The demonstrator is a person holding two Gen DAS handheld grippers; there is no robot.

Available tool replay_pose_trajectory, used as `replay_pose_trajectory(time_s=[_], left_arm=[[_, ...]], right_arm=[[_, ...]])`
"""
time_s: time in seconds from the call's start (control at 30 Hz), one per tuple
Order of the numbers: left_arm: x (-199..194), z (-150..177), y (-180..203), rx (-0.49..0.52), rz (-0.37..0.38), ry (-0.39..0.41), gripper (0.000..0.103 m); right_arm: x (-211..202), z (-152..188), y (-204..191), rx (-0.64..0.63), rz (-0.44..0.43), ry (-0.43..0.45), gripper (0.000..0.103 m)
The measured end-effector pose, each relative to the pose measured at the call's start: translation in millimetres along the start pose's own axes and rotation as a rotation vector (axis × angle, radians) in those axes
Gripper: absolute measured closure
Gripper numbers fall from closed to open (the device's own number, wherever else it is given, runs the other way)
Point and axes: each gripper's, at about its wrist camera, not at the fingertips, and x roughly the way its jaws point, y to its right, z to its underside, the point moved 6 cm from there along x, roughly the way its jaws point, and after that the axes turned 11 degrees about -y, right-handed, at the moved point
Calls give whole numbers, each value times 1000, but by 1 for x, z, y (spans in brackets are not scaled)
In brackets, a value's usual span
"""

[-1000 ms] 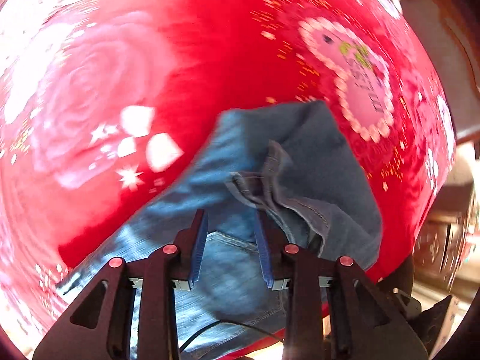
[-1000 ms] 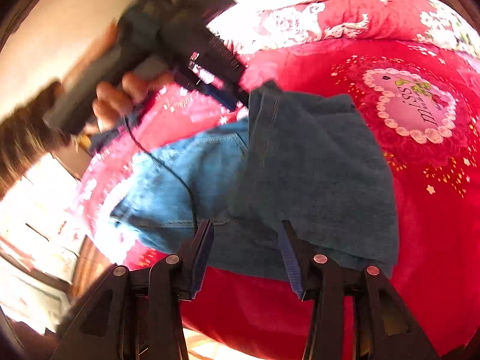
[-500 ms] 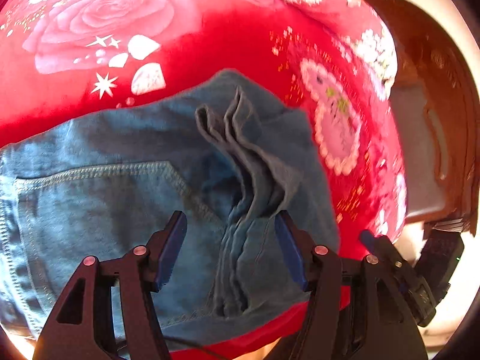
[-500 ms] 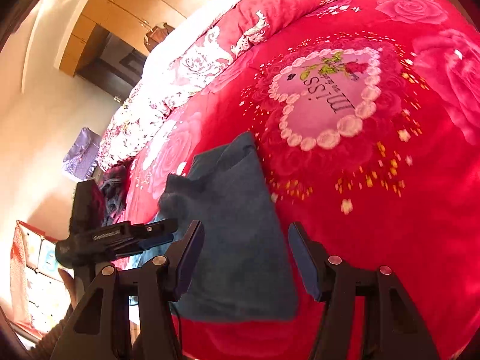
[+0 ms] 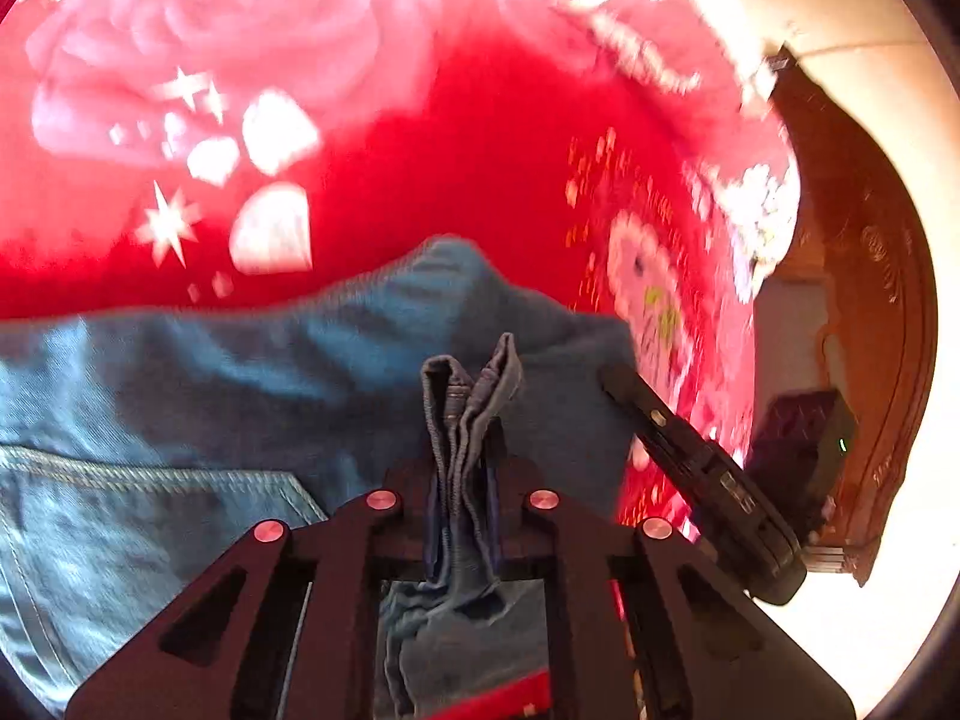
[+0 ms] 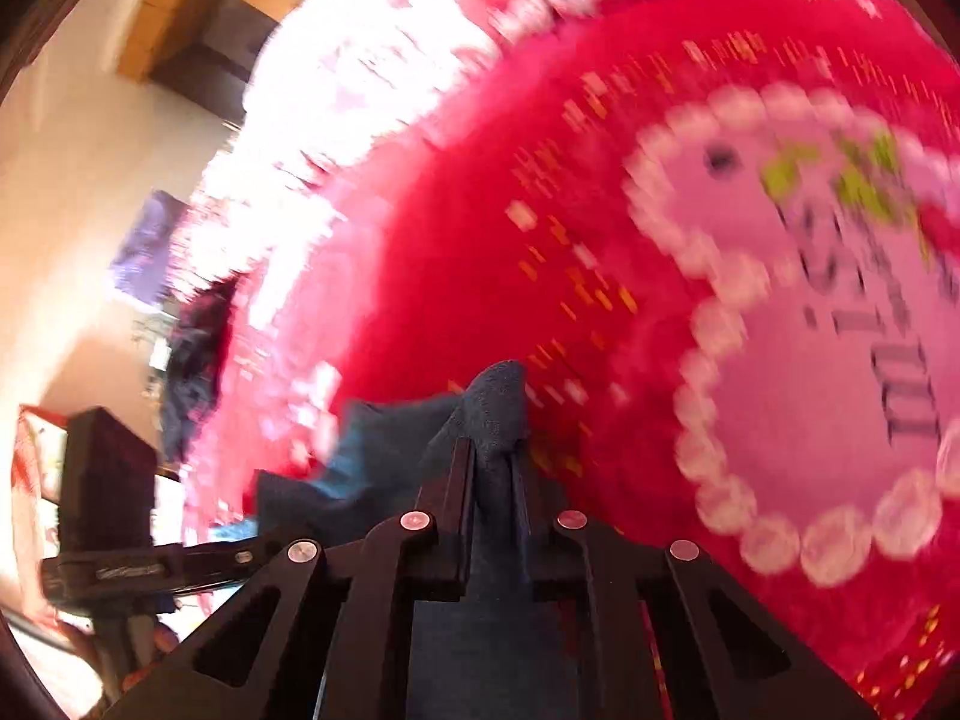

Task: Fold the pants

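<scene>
Blue denim pants [image 5: 198, 420] lie partly folded on a red bedspread [image 5: 468, 180]. My left gripper [image 5: 462, 456] is shut on a bunched fold of the pants' edge, which stands up between the fingers. My right gripper [image 6: 489, 468] is shut on another fold of the dark denim [image 6: 498, 402]. The right gripper's body shows at the right of the left wrist view [image 5: 708, 474]. The left gripper's body shows at the lower left of the right wrist view [image 6: 120, 564].
The bedspread has a pink heart patch [image 6: 840, 330] with lettering and a rose print [image 5: 228, 42]. A dark wooden headboard [image 5: 870, 276] stands at the right. A wall and wooden cabinet [image 6: 198, 12] lie beyond the bed's edge.
Both grippers were open over the pants half a second ago. Both have closed on folds of denim. The views are now blurred with motion.
</scene>
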Motion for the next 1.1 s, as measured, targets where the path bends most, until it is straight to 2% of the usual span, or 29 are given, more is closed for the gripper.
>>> replay_pose_trajectory(time_s=[0.03,0.1,0.13,0.17,0.23,0.3,0.37,0.43,0.47,0.57,0.63,0.7,0.73,0.77,0.8,0.9,1.0,1.03,1.1], left_arm=[[4,-5,-4,3,-40,10,94],[30,-11,-18,-51,-98,-69,93],[35,-12,-22,-83,-94,-84,94],[31,-11,-22,-89,-75,-74,93],[18,-6,-20,-65,-45,-74,93],[1,4,-21,-47,-25,-76,91],[-15,23,-26,-30,-7,-87,79],[-23,49,-29,-32,29,-112,50],[-21,64,-30,-31,45,-128,48],[1,93,-27,-32,95,-211,48],[20,103,-33,-61,62,-248,48],[21,105,-36,-89,61,-223,51],[18,105,-35,-100,57,-221,65],[16,108,-34,-120,74,-243,78],[17,115,-34,-152,107,-278,86],[26,140,-47,-170,59,-308,87],[23,146,-54,-204,108,-272,87],[19,147,-52,-178,99,-276,87],[6,152,-46,-101,69,-269,86]], right_arm=[[-1,-2,1,-14,43,22,93],[26,-2,15,-3,146,-86,90],[38,-2,20,-9,192,-119,90],[37,-3,18,-26,199,-102,88],[23,-1,14,-23,162,-76,72],[2,11,16,5,101,-72,67],[-19,32,22,34,63,-76,61],[-38,62,29,65,18,-95,56],[-46,77,33,83,4,-98,56],[-55,114,43,160,-49,-126,55],[-52,133,49,198,-67,-138,55],[-42,147,50,226,-98,-176,56],[-35,153,48,230,-127,-207,73],[-31,156,44,216,-120,-220,86],[-33,157,34,162,-80,-218,94],[-51,158,11,12,0,-172,94],[-33,175,26,-15,151,-272,89],[-32,178,26,-20,157,-280,83],[-43,175,22,-3,137,-245,80]])
